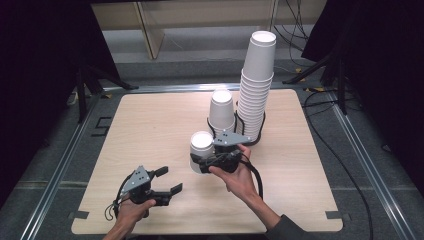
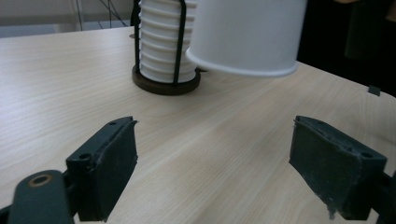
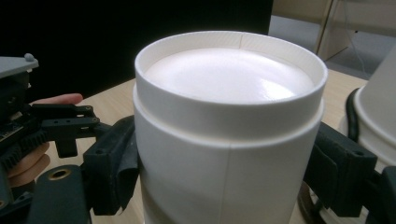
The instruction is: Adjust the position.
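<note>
— Where's the cup (image 1: 201,150)?
— Upside down, upright axis, clamped in the right gripper (image 1: 206,161), table's centre, seven o'clock from the tall stack (image 1: 256,90).
— And the left gripper (image 1: 169,180)?
— Jaws apart, empty, eight o'clock of it.

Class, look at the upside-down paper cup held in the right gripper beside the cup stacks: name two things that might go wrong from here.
1. The right gripper squeezes the thin-walled paper cup from both sides; too hard a squeeze might dent it.
2. The short stack and the tall stack stand close behind the hand; a careless lift might knock the tall one, which looks tippy.
</note>
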Tool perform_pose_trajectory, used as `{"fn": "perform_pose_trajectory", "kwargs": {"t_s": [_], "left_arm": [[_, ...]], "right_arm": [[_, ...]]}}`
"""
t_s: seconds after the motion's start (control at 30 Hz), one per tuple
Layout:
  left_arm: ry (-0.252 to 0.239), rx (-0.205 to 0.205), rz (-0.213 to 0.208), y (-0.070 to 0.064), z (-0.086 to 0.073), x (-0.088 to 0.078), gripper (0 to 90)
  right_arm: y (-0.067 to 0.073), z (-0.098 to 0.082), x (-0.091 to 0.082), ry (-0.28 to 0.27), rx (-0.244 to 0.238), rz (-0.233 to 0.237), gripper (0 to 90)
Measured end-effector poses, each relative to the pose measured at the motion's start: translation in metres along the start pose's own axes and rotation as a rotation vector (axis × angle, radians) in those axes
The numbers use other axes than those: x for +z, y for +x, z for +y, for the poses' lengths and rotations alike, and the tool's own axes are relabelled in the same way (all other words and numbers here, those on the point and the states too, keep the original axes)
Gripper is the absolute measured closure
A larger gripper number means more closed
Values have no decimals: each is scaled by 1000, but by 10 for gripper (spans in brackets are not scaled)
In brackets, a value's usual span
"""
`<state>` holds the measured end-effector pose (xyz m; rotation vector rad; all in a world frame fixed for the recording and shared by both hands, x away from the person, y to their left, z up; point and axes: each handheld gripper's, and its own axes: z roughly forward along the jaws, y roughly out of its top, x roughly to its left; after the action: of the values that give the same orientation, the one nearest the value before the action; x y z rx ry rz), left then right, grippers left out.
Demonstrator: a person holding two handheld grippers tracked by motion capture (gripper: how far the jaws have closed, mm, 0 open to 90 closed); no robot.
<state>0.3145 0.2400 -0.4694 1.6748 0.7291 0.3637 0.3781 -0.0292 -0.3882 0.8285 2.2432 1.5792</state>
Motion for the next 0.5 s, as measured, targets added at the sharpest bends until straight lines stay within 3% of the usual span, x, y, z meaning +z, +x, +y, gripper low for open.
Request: {"fn": "perform_pose_trajectory", "kwargs": {"t_s": [0.07,0.13,0.17,0.23,0.3,0.37,0.47,0.5], "left_arm": [[3,11,-5,-2,1,-1,142],[-1,16,-8,-4,1,-1,142],[-34,19,-34,-5,1,1,142],[-16,29,-21,-7,2,-1,142],[-35,32,-36,-8,1,2,142],[-10,43,-25,-9,2,1,142],[-10,55,-20,-11,2,2,142],[-7,61,-18,-11,2,2,142]], "right_arm": [[2,-2,3,16,14,-5,208],[3,-3,7,11,-9,7,208],[5,-4,11,16,-9,24,208],[9,-5,15,3,12,43,208],[10,-4,16,10,-16,43,208],[13,-4,17,23,5,50,208],[14,-5,20,8,6,66,208],[15,-5,19,30,6,58,208]]}}
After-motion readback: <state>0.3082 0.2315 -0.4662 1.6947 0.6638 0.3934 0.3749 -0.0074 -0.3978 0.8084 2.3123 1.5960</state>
